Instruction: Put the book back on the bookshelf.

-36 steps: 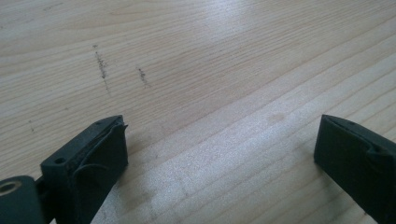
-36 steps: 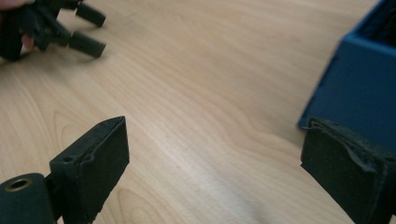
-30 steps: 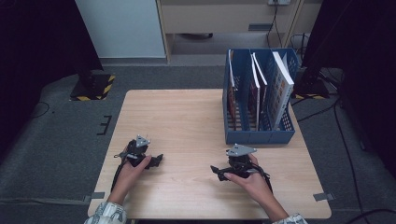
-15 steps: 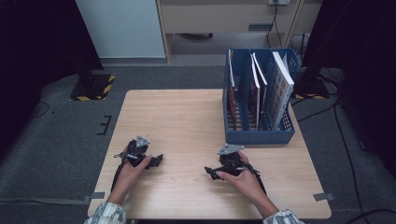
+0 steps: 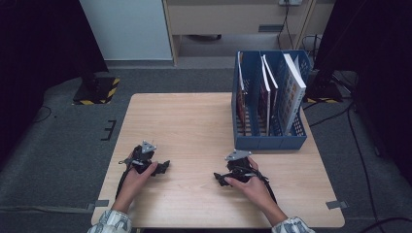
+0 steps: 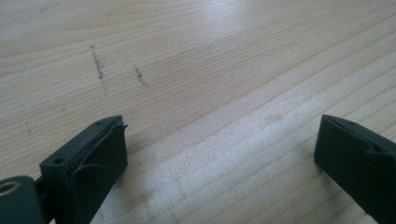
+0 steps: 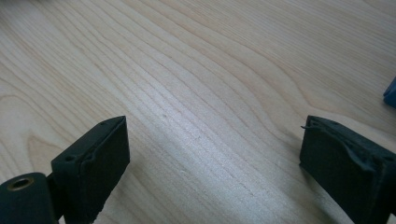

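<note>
Both grippers rest low on a light wooden table [image 5: 194,126]. My left gripper [image 5: 163,167] lies near the front left, held by a hand, and its jaws point right. In the left gripper view the left gripper [image 6: 219,154] is open over bare wood with nothing between the jaws. My right gripper [image 5: 219,177] sits near the front middle, jaws pointing left. Its own view shows the right gripper [image 7: 212,158] open too, above bare wood grain.
A blue slotted file rack [image 5: 269,141] stands at the table's right rear, holding several upright books [image 5: 290,92]. A blue corner [image 7: 390,93] shows at the right edge of the right gripper view. Dark floor and cables surround the table.
My right gripper has slid left along the table's front, away from the blue rack. The left gripper has stayed in place.
</note>
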